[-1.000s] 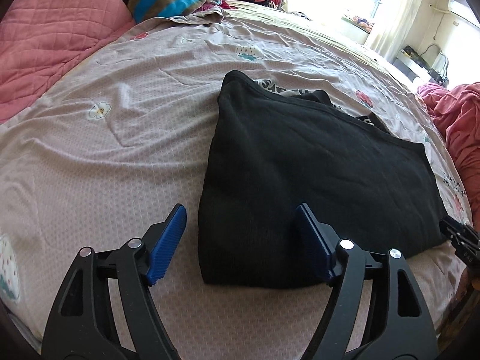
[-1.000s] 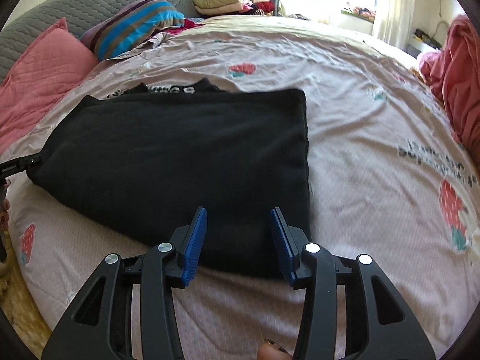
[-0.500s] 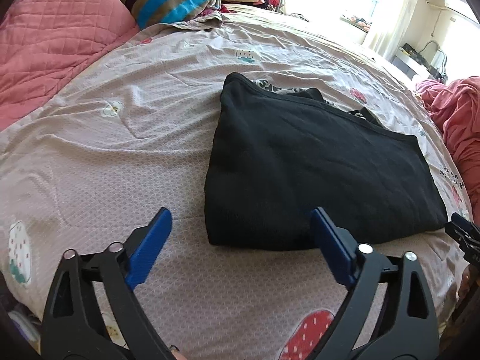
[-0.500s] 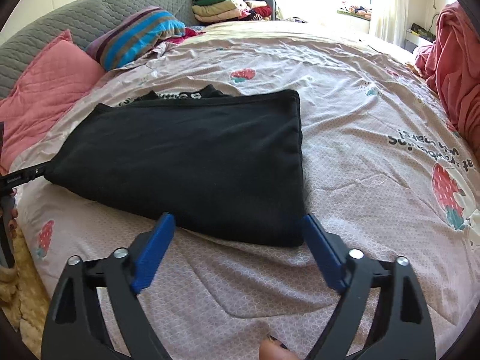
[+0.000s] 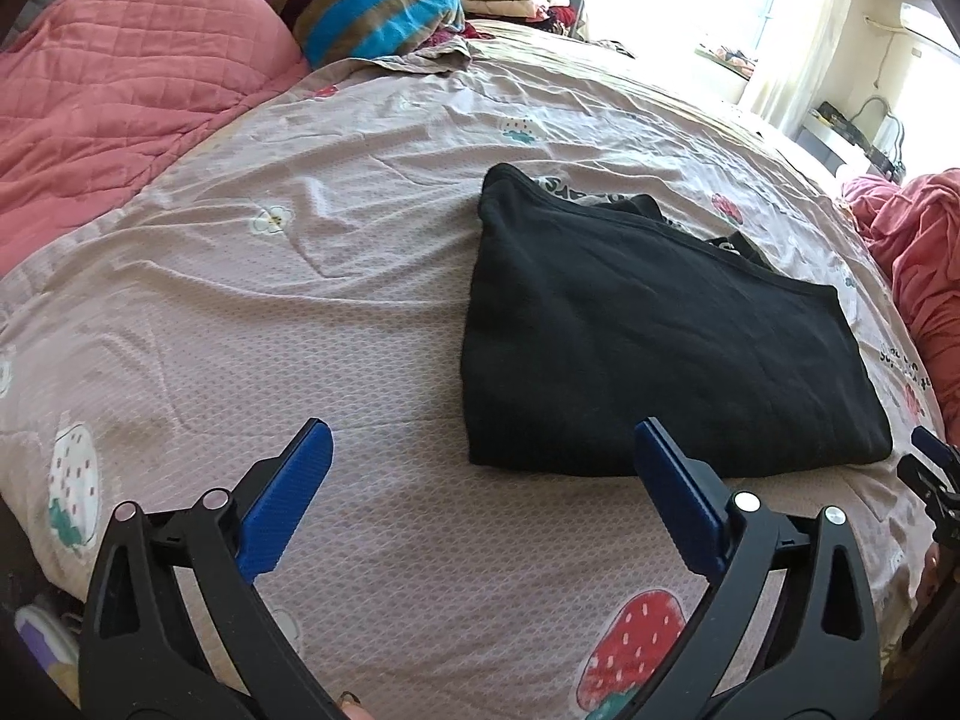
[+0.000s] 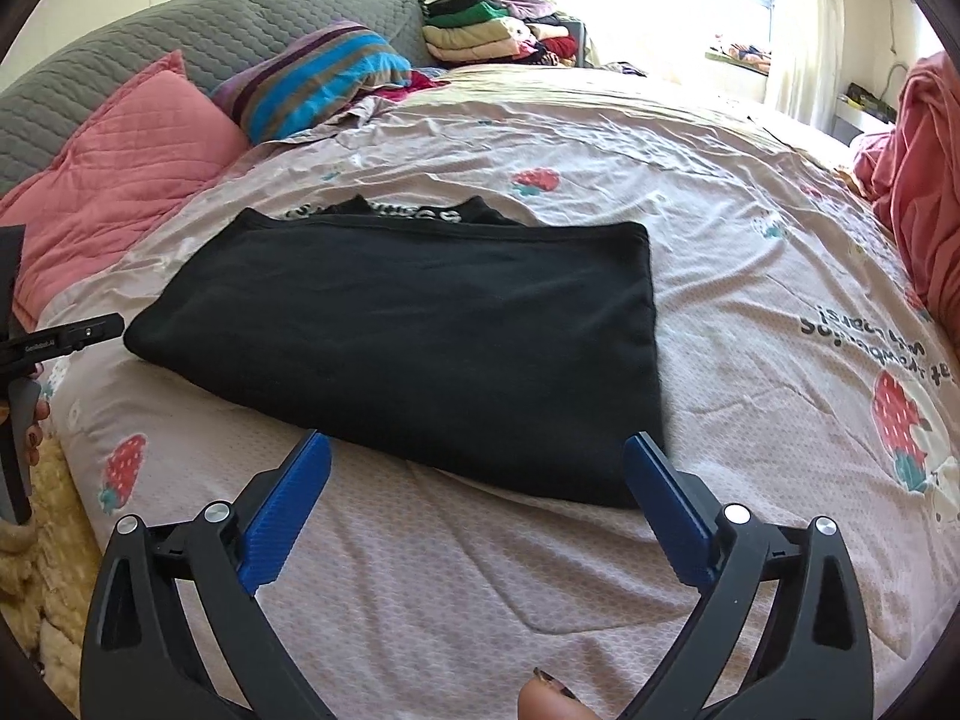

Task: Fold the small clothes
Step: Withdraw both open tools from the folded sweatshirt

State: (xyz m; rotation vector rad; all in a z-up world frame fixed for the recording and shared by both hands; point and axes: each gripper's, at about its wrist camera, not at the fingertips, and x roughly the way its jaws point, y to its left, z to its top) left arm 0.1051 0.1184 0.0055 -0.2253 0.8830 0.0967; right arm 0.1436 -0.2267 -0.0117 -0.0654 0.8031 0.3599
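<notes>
Lying flat: folded black knit garment [image 6: 420,336], rectangular, on quilted bedspread [image 6: 720,252]; both grippers' jaws opening, empty.

Striped pillow [image 6: 318,78] beside pink cushion [image 6: 120,156]

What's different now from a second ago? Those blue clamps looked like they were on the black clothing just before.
Both clamps have let go and pulled back toward the near edge of the bed. The left gripper and right gripper were at the near edge of the black garment; now their jaws are opening wide, with only bedsheet between them. The garment stayed folded in the same spot, and the pillows and clothes pile are unchanged.
</notes>
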